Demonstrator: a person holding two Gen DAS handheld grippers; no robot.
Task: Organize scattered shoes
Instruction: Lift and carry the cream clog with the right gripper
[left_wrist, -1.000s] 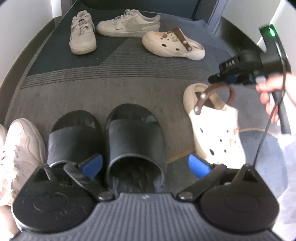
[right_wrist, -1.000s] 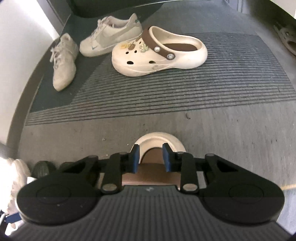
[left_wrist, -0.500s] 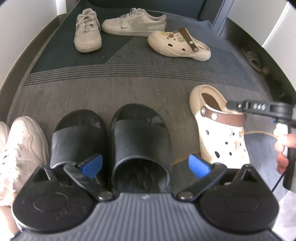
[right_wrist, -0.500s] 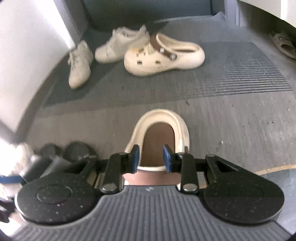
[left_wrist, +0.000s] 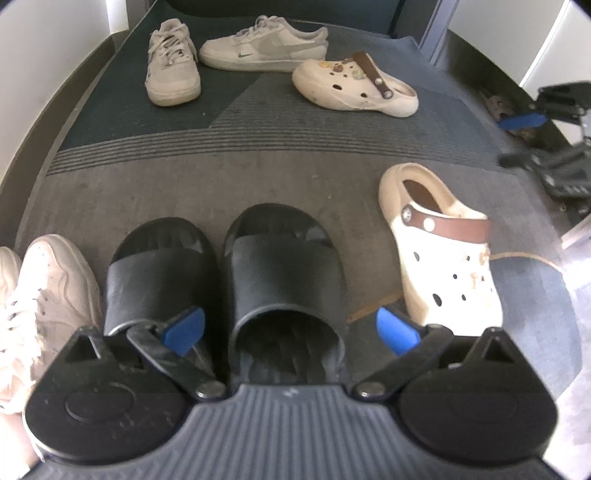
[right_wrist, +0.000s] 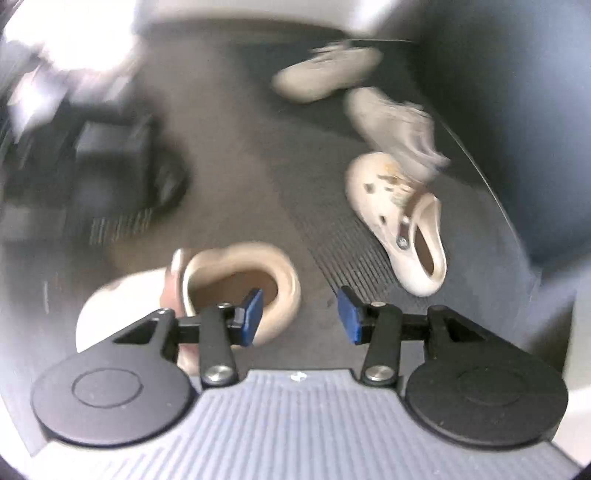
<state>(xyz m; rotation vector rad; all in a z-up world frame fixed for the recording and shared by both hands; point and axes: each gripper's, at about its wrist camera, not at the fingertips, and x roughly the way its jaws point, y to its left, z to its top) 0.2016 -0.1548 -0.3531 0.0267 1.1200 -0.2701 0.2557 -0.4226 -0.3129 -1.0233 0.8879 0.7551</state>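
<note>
Shoes lie spread over a grey ribbed carpet, seen best from the left wrist view. At the far left edge sit the toes of two white sneakers, side by side and partly cut off. Just right of them stands a pair of black slides, parallel and nearly touching, open toes pointing away. The left gripper hovers over the near end of the right slide with its blue pads spread wide; nothing is pinched between them.

Farther back on the darker part of the carpet lie two pale low-top sneakers: one pointing away with laces up, the other lying sideways with a small dark swoosh-shaped mark near the heel and a grey one on the side. No writing can be read on either. Right of these is a cream clog with a brown strap and small charms on the toe.

Nearer, to the right of the slides and apart from them, stands the matching cream clog, strap swung across its opening, brown lining visible inside, nothing else in it.

In the blurred right wrist view, the right gripper has its jaws opening; the left pad overlaps the clog's heel rim, yet nothing lies between the pads.
</note>
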